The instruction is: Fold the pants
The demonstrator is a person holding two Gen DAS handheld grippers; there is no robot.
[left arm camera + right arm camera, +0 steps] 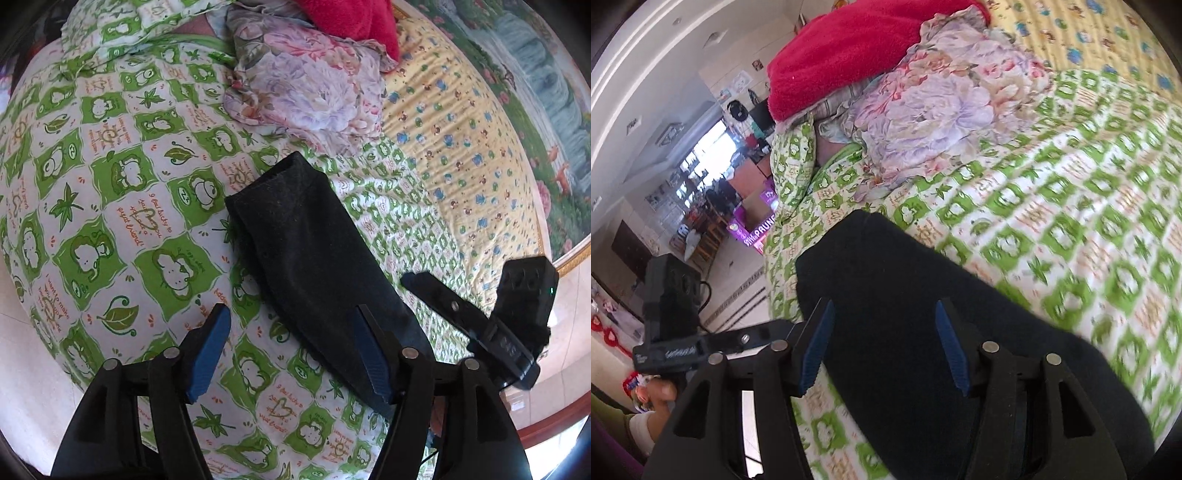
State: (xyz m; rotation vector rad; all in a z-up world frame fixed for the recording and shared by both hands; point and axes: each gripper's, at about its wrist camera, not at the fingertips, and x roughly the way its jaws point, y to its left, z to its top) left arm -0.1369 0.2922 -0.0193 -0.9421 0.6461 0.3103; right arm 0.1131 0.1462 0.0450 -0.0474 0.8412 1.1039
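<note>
The black pants lie as one long narrow strip on the green frog-print bed sheet, running from the middle of the left wrist view down to its lower right. My left gripper is open just above the sheet. Its right pad overlaps the strip's left edge and its left pad is over bare sheet. In the right wrist view the pants fill the lower middle. My right gripper is open over them, with dark cloth showing between and beneath both blue pads and nothing pinched.
A crumpled floral cloth and a red towel lie beyond the pants. A yellow printed sheet covers the bed's far right. A black bar with a boxy device sticks out beside each gripper. A person's hand shows by the bed edge, with floor past it.
</note>
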